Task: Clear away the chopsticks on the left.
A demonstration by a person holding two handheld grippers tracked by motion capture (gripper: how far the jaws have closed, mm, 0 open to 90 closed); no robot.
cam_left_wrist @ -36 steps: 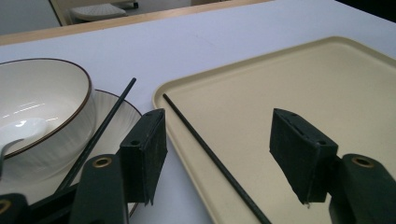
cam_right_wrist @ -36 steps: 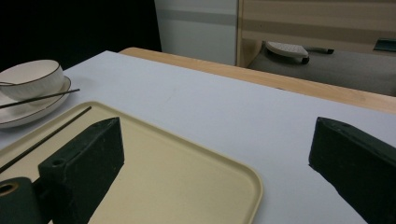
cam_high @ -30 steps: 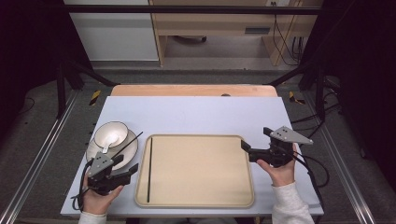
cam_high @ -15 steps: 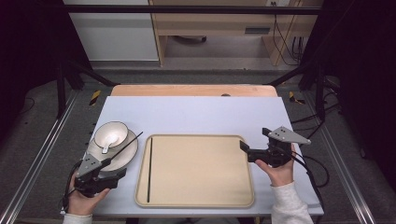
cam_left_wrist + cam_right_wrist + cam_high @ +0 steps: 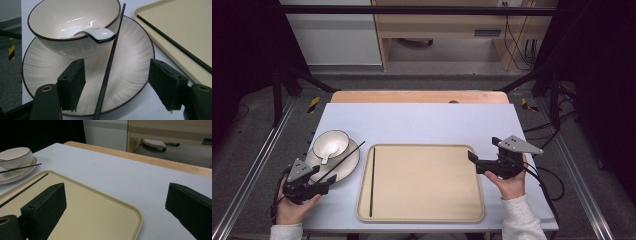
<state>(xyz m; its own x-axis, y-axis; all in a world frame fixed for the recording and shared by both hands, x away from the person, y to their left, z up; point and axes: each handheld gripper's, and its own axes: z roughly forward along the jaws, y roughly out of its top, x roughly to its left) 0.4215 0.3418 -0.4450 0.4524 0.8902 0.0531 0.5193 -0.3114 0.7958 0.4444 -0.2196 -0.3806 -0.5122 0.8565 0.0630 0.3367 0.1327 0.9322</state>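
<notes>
A person sits at the near edge of a pale bench with a hand-held gripper in each hand. Over the last second the left gripper (image 5: 319,186) has drawn back from the near rim of the plate (image 5: 347,167) toward the bench's near-left corner, and its jaws, wide apart, first spread a little and have just narrowed slightly. Seen from the left gripper view, one black chopstick (image 5: 110,62) runs between those jaws without either pad touching it; it leans from the plate's near rim up against the rim of the bowl (image 5: 72,25), just beside the handle of a white spoon (image 5: 87,33) resting in that bowl. So nothing has been picked up, and the retreat reads as lining up for a grasp on this chopstick, probably to lay it in the tray (image 5: 422,182), where a second chopstick (image 5: 372,182) already lies straight along the left wall. The bowl and plate stand near the bench's left edge, just beside the tray, which sits at the middle of the near edge. The right gripper (image 5: 473,159) has kept its place over the tray's right rim, jaws wide and empty. No brand, label or writing can be read on anything.
</notes>
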